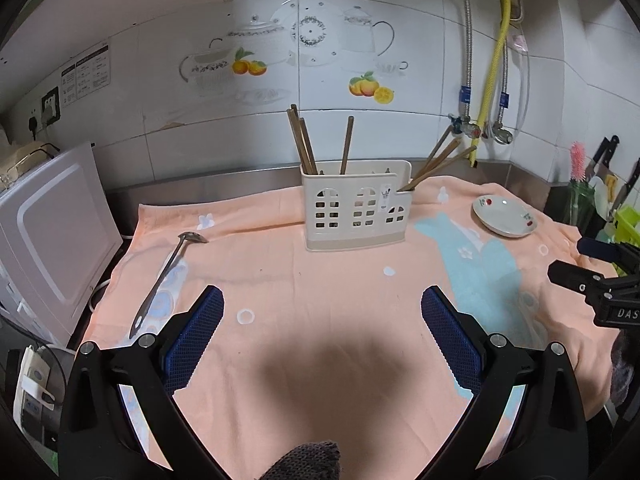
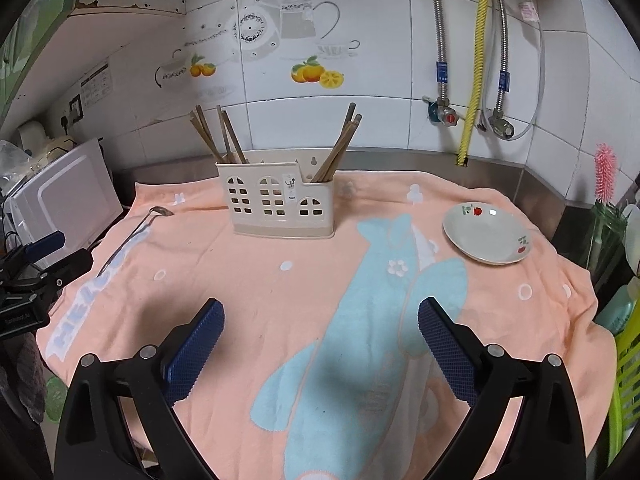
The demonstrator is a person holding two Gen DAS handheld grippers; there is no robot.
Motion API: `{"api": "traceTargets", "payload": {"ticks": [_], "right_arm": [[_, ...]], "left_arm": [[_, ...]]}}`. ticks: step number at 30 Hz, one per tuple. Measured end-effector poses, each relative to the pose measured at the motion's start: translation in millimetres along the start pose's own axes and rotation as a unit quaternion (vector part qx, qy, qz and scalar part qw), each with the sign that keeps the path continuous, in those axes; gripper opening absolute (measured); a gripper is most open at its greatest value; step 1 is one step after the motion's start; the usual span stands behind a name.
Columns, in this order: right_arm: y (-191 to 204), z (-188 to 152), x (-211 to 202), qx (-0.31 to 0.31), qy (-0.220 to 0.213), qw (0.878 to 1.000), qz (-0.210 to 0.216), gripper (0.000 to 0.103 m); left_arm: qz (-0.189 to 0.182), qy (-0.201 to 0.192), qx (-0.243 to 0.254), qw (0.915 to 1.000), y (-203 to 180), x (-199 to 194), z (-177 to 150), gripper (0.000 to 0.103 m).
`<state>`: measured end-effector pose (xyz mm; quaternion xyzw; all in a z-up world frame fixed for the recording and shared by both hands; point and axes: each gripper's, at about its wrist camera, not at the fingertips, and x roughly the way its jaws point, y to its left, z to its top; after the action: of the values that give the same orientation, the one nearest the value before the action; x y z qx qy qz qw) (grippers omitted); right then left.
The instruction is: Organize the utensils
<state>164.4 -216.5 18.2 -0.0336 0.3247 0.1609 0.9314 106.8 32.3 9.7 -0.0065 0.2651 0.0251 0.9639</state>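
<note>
A metal ladle (image 1: 168, 276) lies loose on the peach towel (image 1: 320, 320), left of the utensil holder (image 1: 356, 204) with its chopsticks (image 1: 304, 144). Both the left gripper (image 1: 322, 312) and right gripper (image 2: 320, 324) hover spread and empty — seemingly before a pickup; the ladle likely comes next, grasped by its handle — the plate (image 2: 486, 232) sits far right.

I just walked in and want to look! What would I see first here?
Probably the cream utensil holder with little window holes, standing at the back of the peach towel with brown chopsticks sticking out. A metal ladle lies flat on the left, and a flowered dish sits on the right.
</note>
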Motion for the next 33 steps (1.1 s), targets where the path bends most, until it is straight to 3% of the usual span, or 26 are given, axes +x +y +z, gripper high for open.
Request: {"api": "traceTargets", "payload": {"ticks": [33], "right_arm": [[9.4, -13.6, -3.9, -0.001, 0.0, 1.0, -0.002, 0.095]], "left_arm": [[-0.005, 0.007, -0.001, 1.0, -2.7, -3.5, -11.1, 0.098]]}}
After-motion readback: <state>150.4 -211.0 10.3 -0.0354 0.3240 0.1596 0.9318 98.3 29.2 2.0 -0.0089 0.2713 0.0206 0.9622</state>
